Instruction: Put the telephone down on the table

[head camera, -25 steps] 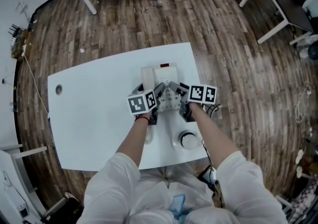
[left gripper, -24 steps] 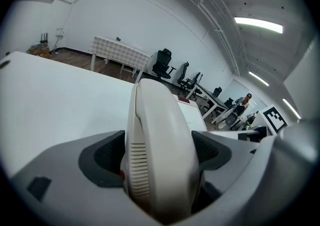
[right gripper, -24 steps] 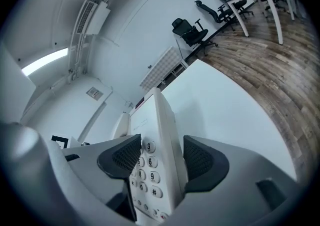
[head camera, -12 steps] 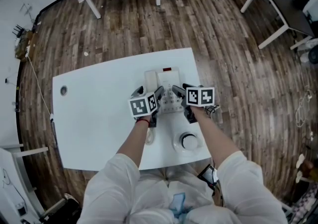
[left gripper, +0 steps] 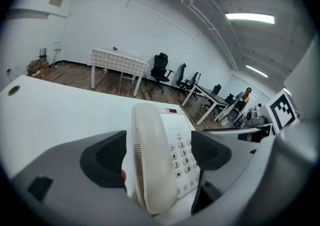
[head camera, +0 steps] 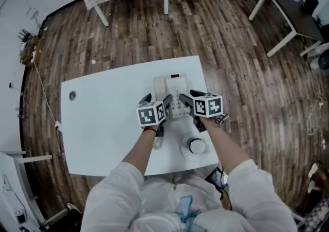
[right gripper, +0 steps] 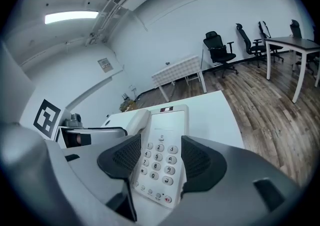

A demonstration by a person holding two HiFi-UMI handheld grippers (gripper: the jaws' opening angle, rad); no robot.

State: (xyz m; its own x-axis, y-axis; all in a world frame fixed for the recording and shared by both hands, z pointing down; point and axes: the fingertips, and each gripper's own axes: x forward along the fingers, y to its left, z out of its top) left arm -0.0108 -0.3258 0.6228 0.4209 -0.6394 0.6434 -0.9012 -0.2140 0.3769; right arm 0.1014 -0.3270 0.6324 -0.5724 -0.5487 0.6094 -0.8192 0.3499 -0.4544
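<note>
Left gripper (head camera: 157,100) pinches telephone (head camera: 172,88) left side | right gripper (head camera: 191,96) pinches right side | long axis points away from me

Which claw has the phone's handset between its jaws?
The left gripper: its jaws hold the telephone at the handset; the right gripper's hold its keypad side.

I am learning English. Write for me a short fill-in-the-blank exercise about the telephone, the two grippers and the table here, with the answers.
1. Only the left gripper, not the right gripper, has the ___ of the telephone between its jaws.
2. The top of the table is ___ in colour.
3. The floor around the table is made of brown ___.
Missing words: handset; white; wood.
</note>
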